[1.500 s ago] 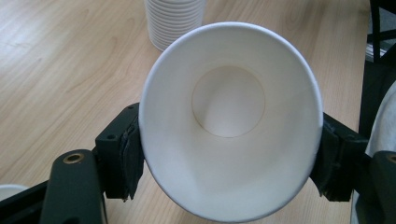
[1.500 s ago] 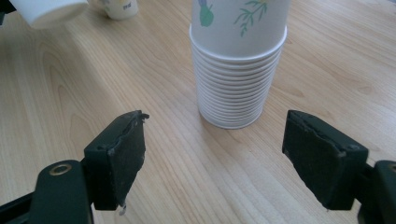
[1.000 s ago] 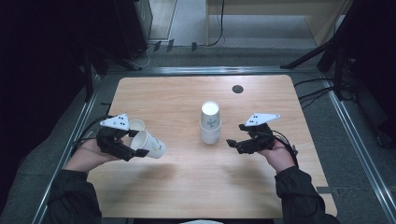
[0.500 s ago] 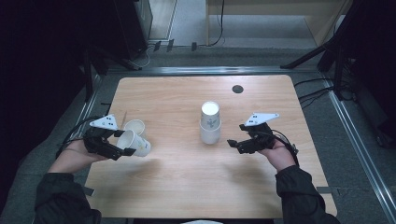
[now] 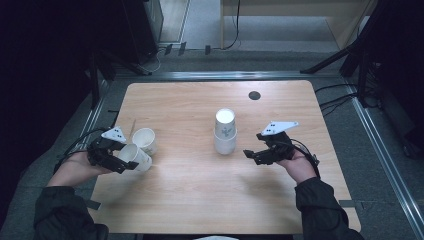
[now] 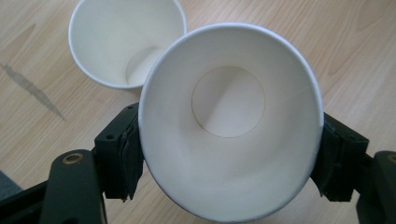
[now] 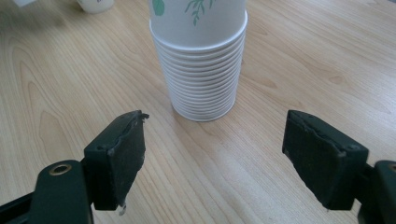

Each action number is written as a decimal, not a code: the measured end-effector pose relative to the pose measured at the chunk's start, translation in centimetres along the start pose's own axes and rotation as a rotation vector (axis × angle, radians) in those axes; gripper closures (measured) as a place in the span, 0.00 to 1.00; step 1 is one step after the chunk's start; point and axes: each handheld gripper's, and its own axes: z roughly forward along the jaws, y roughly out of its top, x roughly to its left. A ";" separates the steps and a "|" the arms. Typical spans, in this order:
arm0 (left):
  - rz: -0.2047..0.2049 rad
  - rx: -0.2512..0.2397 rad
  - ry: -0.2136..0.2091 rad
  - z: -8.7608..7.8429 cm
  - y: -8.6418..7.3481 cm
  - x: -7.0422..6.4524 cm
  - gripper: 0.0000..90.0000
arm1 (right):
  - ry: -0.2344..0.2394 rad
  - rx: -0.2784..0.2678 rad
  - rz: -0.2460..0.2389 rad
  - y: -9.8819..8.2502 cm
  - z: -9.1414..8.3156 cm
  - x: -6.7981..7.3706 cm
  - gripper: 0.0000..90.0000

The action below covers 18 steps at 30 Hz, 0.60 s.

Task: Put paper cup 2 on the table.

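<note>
At the left edge of the wooden table point(image 5: 200, 195), my left gripper point(image 5: 131, 163) clamps a white paper cup point(image 5: 135, 156) between its pads, the cup tipped on its side with its mouth facing back toward my hand. In the left gripper view the cup's rim is squeezed into an oval by the two black pads point(image 6: 125, 156), and I look straight down to its round bottom. A second paper cup point(image 5: 144, 140) sits upright just beyond and touching or nearly touching the held one, its open mouth up.

Near the middle of the table stands a stack of paper cups point(image 5: 225, 132), turned mouth down, with a green leaf print on the top cup. My right gripper point(image 5: 248, 154) hovers low just to the right of the stack, jaws pointed at its base; its fingers stand wide apart with nothing between them, and the stack rises beyond the gap in the right gripper view. A small dark round hole point(image 5: 254, 95) marks the far side of the tabletop.
</note>
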 end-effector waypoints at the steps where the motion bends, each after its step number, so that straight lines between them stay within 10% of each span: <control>1: 0.004 0.016 0.005 0.2 0.0 0.0 0.26 | -0.001 0.001 0.001 0.0 0.0 0.0 0.24; 18: 0.021 0.146 0.043 2.1 0.4 -0.4 0.25 | 0.001 -0.001 0.006 0.0 0.0 -0.1 0.24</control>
